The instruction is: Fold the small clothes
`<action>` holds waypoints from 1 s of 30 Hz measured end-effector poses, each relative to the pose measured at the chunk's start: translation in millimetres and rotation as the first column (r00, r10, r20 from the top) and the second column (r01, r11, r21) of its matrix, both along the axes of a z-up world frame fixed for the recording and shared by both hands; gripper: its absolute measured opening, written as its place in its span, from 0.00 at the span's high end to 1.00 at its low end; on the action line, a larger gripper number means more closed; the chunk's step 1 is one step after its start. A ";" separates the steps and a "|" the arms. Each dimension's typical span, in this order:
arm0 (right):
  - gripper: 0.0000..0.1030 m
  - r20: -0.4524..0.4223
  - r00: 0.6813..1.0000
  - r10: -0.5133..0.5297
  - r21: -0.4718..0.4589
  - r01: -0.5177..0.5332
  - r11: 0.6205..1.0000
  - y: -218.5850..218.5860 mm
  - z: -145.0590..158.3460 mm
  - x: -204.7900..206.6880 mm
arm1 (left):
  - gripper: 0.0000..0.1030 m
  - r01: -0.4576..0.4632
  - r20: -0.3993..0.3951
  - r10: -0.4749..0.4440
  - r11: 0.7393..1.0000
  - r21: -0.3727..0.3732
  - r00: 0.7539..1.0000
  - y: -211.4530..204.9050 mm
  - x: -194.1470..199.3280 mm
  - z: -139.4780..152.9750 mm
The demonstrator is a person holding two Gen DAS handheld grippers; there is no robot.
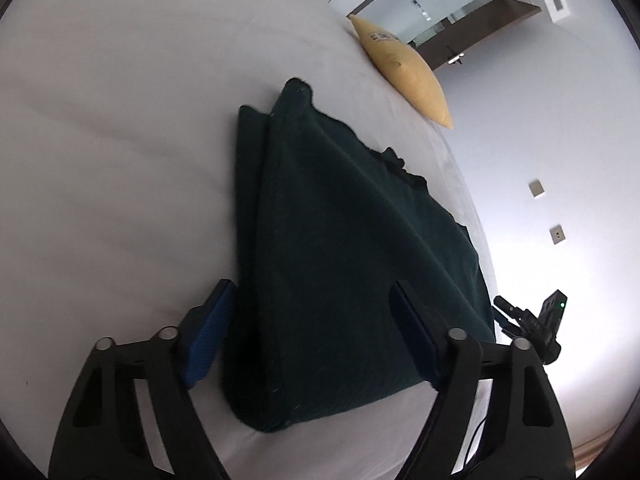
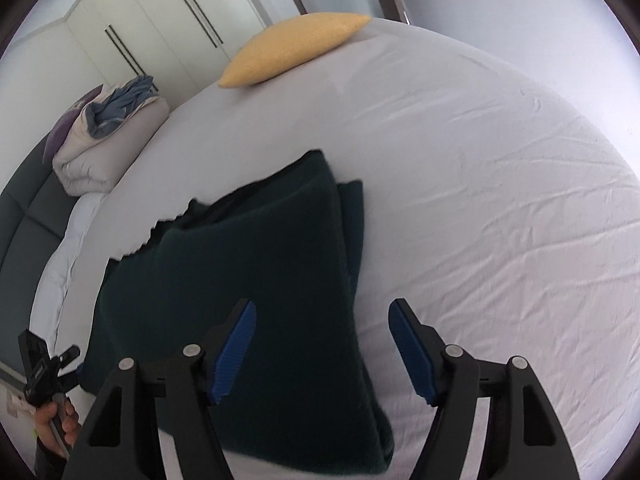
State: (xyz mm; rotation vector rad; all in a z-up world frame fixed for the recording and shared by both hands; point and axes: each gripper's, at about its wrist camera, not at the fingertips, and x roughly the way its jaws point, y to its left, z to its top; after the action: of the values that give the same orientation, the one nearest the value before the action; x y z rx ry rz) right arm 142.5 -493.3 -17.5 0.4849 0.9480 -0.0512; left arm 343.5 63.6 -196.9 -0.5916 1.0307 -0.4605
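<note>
We are holding the left tool (image 1: pixel 312 320) and the right tool (image 2: pixel 322 344) with jaws spread apart, gripping nothing, above the dark green garment (image 2: pixel 260 300), which is lying folded on the white bed (image 2: pixel 500 200) near a yellow pillow (image 2: pixel 292 48).

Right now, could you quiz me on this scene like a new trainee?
1. True or false: the left gripper is clamped on the dark green garment.
2. Which cushion colour lies at the far edge of the bed? A) yellow B) red C) blue
3. Fill in: the garment lies ____ in layers on the sheet.

Key: 1 false, both the left and the right gripper stand open. 2 A, the yellow cushion. 3 folded.
</note>
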 end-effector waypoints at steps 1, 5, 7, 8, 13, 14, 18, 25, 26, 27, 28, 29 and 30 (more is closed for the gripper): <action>0.35 -0.001 1.000 0.004 0.004 -0.004 1.000 2.2 -0.7 -1.9 | 0.31 0.006 0.001 -0.006 1.000 0.008 1.000 -1.1 -1.5 -1.2; 0.49 -0.010 0.999 0.031 0.037 -0.030 0.999 11.1 -5.0 -7.6 | 0.49 0.015 0.030 -0.016 0.999 0.034 0.999 0.7 -8.0 0.2; 0.52 -0.005 0.999 0.044 0.029 -0.044 0.999 16.6 -3.9 -10.6 | 0.70 0.017 0.042 -0.020 0.998 0.060 0.999 -2.6 -9.2 3.0; 0.55 -0.005 0.999 0.048 0.024 -0.048 0.999 17.4 -4.3 -12.9 | 0.71 0.017 0.043 -0.020 0.998 0.065 0.999 -0.2 -10.3 4.0; 0.86 -0.010 1.000 0.022 0.037 -0.021 0.999 12.0 -3.8 -17.7 | 0.82 0.030 0.079 -0.040 0.992 0.122 0.996 -6.4 -19.2 10.0; 0.90 -0.009 1.000 0.014 0.036 -0.014 0.999 10.4 -3.0 -19.4 | 0.83 0.034 0.080 -0.045 0.990 0.134 0.996 -7.5 -20.4 11.0; 0.92 0.004 1.000 0.019 0.036 -0.019 0.999 9.8 0.3 -24.4 | 0.85 0.038 0.093 -0.055 0.985 0.171 0.994 -13.8 -24.5 15.4; 0.93 0.062 0.998 0.006 0.067 -0.010 0.998 7.6 12.3 -30.5 | 0.88 0.038 0.122 -0.060 0.983 0.181 0.991 -13.6 -36.4 22.7; 0.93 0.077 0.997 0.012 0.079 -0.018 0.997 8.3 15.6 -31.1 | 0.88 0.037 0.128 -0.062 0.982 0.185 0.990 -13.6 -39.8 24.4; 0.93 0.089 0.996 0.017 0.086 -0.025 0.996 8.8 18.0 -31.7 | 0.88 0.035 0.133 -0.061 0.981 0.190 0.989 -13.5 -43.8 25.2; 0.93 0.093 0.996 0.017 0.086 -0.025 0.996 8.3 18.1 -31.9 | 0.88 0.031 0.134 -0.058 0.981 0.194 0.989 -12.9 -48.8 23.7; 0.93 0.053 0.999 0.004 0.064 -0.008 0.998 5.4 10.9 -29.4 | 0.88 0.029 0.123 -0.054 0.980 0.195 0.991 -12.3 -51.9 19.1; 0.93 -0.003 1.000 -0.010 0.045 0.010 0.999 1.5 -0.1 -25.9 | 0.88 0.024 0.100 -0.043 0.982 0.185 0.994 -10.5 -54.8 11.0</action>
State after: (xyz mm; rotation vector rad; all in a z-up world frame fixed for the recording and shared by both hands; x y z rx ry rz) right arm 116.6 -491.8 -17.7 0.5309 0.9515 -0.0396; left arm 288.6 53.0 -185.9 -0.3823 0.9727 -0.4159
